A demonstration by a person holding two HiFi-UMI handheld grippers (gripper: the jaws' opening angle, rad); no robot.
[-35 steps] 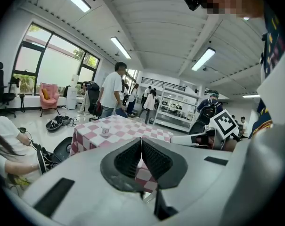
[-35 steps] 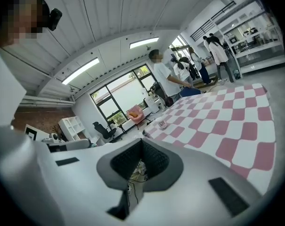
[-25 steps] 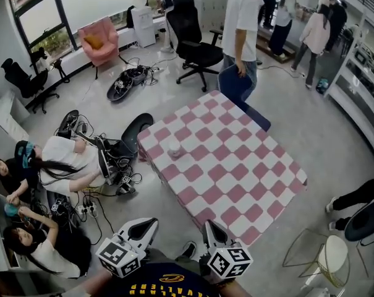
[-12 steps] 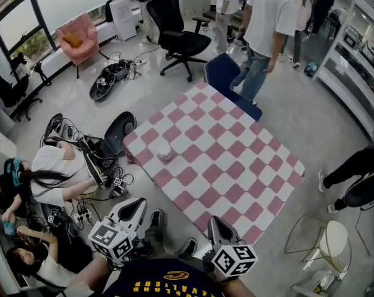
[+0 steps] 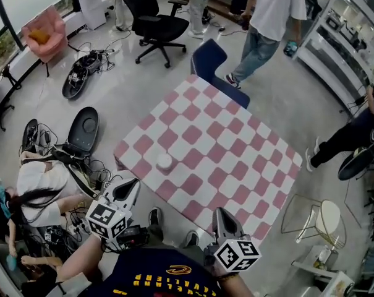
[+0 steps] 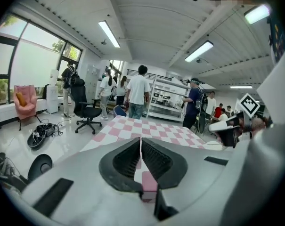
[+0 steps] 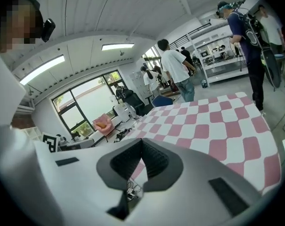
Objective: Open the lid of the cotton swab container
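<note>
left gripper [image 5: 129, 189] and right gripper [image 5: 222, 217] are seen closed, empty. cotton swab container [image 5: 164, 161] is judged light, slippery; its top rim should be gripped.

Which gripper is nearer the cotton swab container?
The left gripper: its tip is just short of the white container, while the right gripper hangs farther off by the table's near edge.

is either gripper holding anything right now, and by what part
Nothing is held. The left gripper and right gripper are shut and empty; the cotton swab container sits untouched on the table.
</note>
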